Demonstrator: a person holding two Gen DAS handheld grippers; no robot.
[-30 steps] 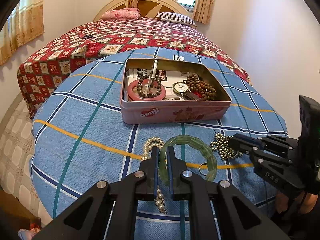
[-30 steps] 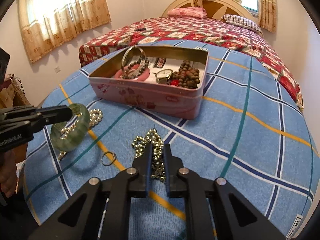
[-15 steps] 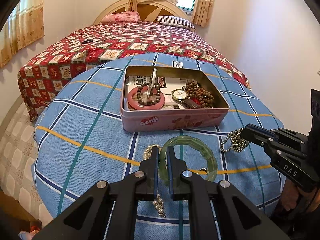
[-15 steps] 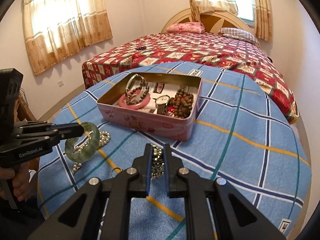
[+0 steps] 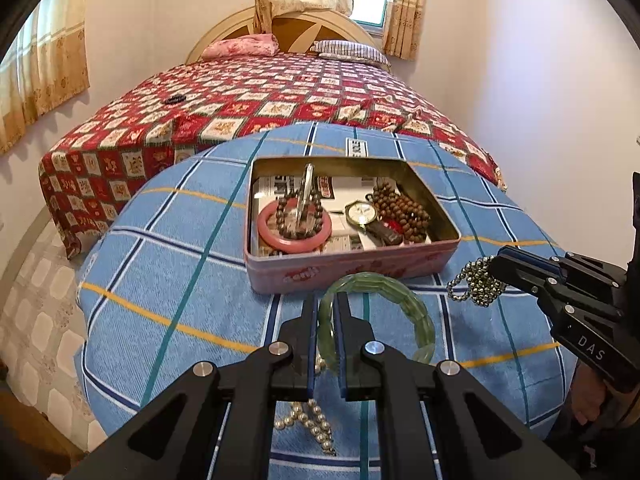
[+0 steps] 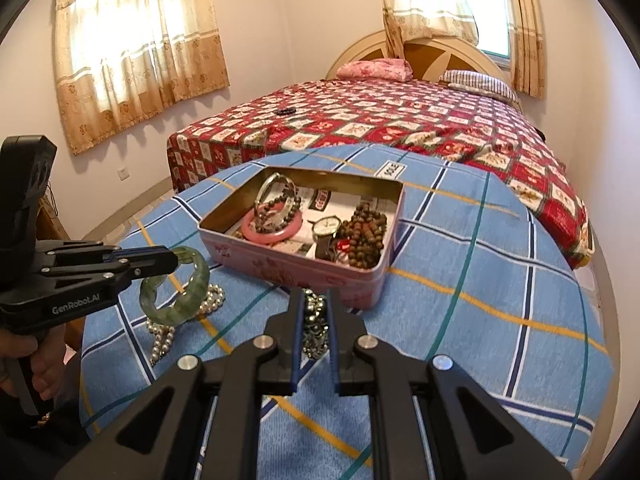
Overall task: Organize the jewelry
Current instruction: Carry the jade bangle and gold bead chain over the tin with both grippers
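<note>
Black at the bottom of the left wrist view, our left gripper has its jaws closed on the rim of the green bangle, which hangs clear of the cloth just above centre-bottom of that frame. In the right wrist view the same bangle shows at the left edge, pinched and tilted. Below it, at lower centre of the left view, the pearl string lies loose on the counter, which wears a blue checked cloth.

At the right edge of the left view our right gripper is nearly shut on the metal bead chain; the chain dangles in a clump from the jaws, off the cloth. In the right wrist view that chain sits between the right gripper's narrow jaws at lower centre. A hand grips the left tool's handle at the far left.

Just beyond both tools, mid-frame, stands the open pink tin. Inside it, on the left, we see a pink bangle with a dark bead bracelet on it and a silver bangle standing upright; a wristwatch is in the middle, and brown wooden beads are heaped on the right.

Farther off, in the upper half, lies the bed under a red patterned quilt.
</note>
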